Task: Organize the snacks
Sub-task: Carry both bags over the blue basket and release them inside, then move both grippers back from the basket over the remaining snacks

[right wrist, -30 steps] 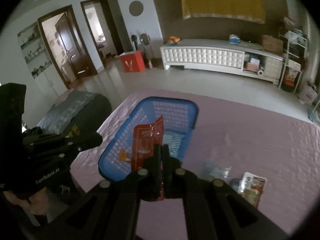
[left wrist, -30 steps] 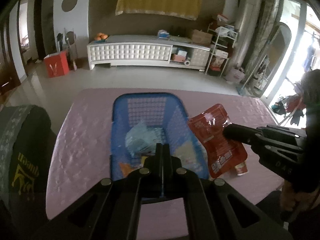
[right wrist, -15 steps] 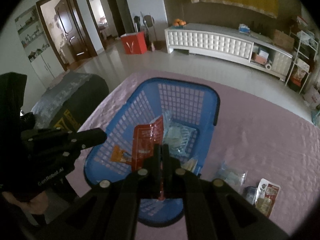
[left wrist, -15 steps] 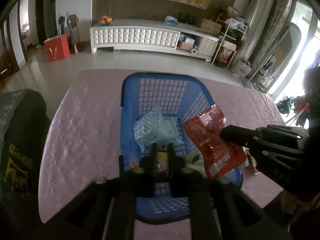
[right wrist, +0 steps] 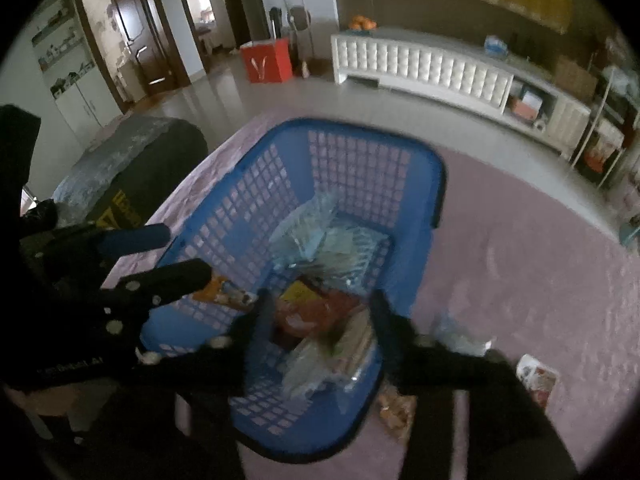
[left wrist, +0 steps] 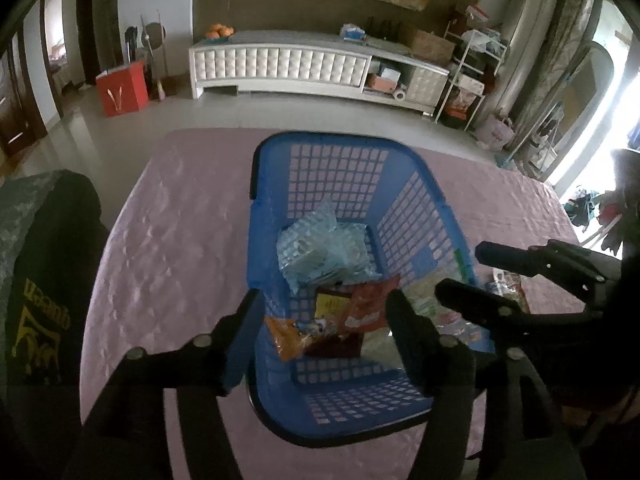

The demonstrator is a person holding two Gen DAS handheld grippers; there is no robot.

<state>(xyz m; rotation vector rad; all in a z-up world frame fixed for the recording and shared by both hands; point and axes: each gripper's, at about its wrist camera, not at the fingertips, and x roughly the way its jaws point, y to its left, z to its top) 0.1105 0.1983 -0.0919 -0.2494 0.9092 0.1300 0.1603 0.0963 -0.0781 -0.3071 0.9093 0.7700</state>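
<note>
Both black two-finger grippers, left gripper (left wrist: 326,316) and right gripper (right wrist: 320,316), are opening empty-jawed over the blue plastic lattice basket (left wrist: 340,152), releasing red snack packets (left wrist: 364,308) inside; next, reaching for the packets (right wrist: 536,376) lying on the pink tablecloth (left wrist: 180,220)

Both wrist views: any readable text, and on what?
No text reads cleanly.
Left tool, jaws opening, empty: white lettering on its body, blurred.
Dark cover: yellow print, illegible.
Red box: white V-shaped mark only.
Snack packets in blue basket: print too small.
</note>
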